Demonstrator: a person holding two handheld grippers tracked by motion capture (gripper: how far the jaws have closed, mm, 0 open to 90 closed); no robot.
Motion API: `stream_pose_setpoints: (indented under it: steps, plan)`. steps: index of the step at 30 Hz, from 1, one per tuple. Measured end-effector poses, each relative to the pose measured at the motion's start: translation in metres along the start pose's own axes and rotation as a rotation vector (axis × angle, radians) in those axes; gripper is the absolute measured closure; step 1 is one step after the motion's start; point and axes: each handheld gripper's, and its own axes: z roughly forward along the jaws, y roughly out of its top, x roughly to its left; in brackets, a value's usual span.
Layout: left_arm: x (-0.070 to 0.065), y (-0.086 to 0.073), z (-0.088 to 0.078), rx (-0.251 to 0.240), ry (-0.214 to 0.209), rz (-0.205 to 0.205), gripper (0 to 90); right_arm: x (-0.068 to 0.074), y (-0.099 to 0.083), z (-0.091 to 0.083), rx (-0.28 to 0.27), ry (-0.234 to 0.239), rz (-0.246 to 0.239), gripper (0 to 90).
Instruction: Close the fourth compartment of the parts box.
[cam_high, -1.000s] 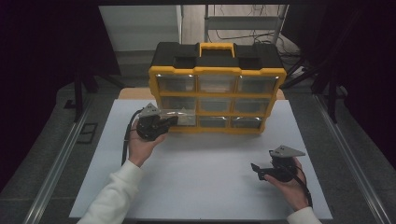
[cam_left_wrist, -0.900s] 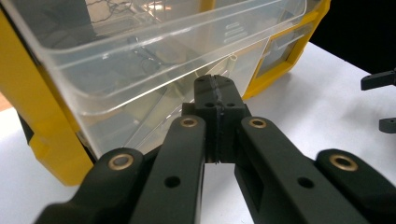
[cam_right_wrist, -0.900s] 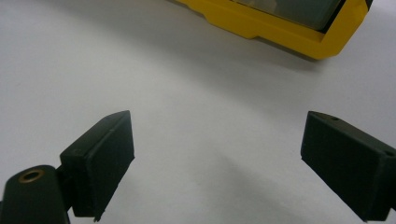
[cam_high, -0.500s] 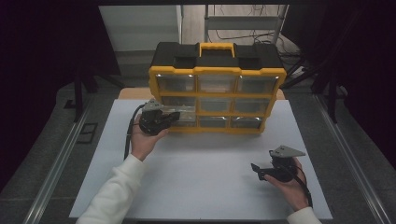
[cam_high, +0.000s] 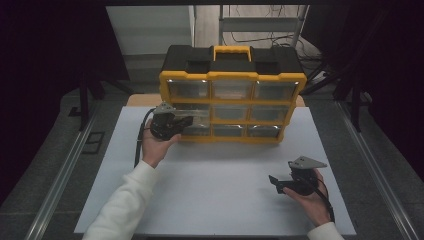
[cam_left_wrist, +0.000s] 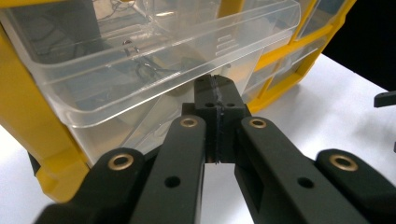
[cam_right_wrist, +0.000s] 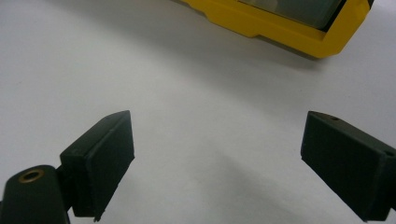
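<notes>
A person seated at the near edge of a white table (cam_high: 215, 200) works a yellow-and-black organiser (cam_high: 232, 95) that stands at the table's far edge, its three rows of clear drawers facing the person and a yellow handle on its black top. The left gripper (cam_high: 186, 120), held in the left hand (cam_high: 155, 145), is at the organiser's left column, where a clear drawer (cam_high: 192, 116) of the middle row stands pulled out from the yellow frame. In the left gripper view the two black jaws are pressed together, pads meeting with no gap visible between them, and their tips (cam_left_wrist: 217, 91) sit right at the lower front lip of the drawer (cam_left_wrist: 154, 65); whether a thin edge of that lip is pinched between the pads cannot be told. Small dark metal parts lie inside the drawer, too blurred through the plastic to identify.

The right gripper (cam_high: 275, 181), with its grey three-cornered plate on top, rests in the right hand (cam_high: 312, 200) near the table's near right corner, well apart from the organiser and pointing toward the table's middle. In the right gripper view its jaws stand wide, with bare white table between them (cam_right_wrist: 215, 154) and the organiser's yellow base (cam_right_wrist: 280, 28) farther off.
</notes>
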Motion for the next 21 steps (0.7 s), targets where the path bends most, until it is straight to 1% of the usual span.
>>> stream_pose_setpoints:
  steps: [12,15,17,21]
  plan:
    - [0.0056,0.0057,0.0066,0.002,0.021,0.003,89.5,-0.0002,-0.0004,-0.0005,0.0,-0.001,0.003,10.2]
    - [0.0071,0.0066,0.0084,-0.001,0.023,-0.004,89.5,-0.0002,-0.0004,-0.0006,0.0,-0.001,0.003,10.2]
    - [0.007,0.0068,0.0092,-0.004,0.03,0.001,89.6,-0.0002,-0.0004,-0.0007,0.0,-0.001,0.004,10.2]
    - [0.0083,0.0073,0.0104,-0.008,0.031,0.0,89.5,-0.0004,-0.0005,-0.0008,0.0,-0.001,0.005,10.3]
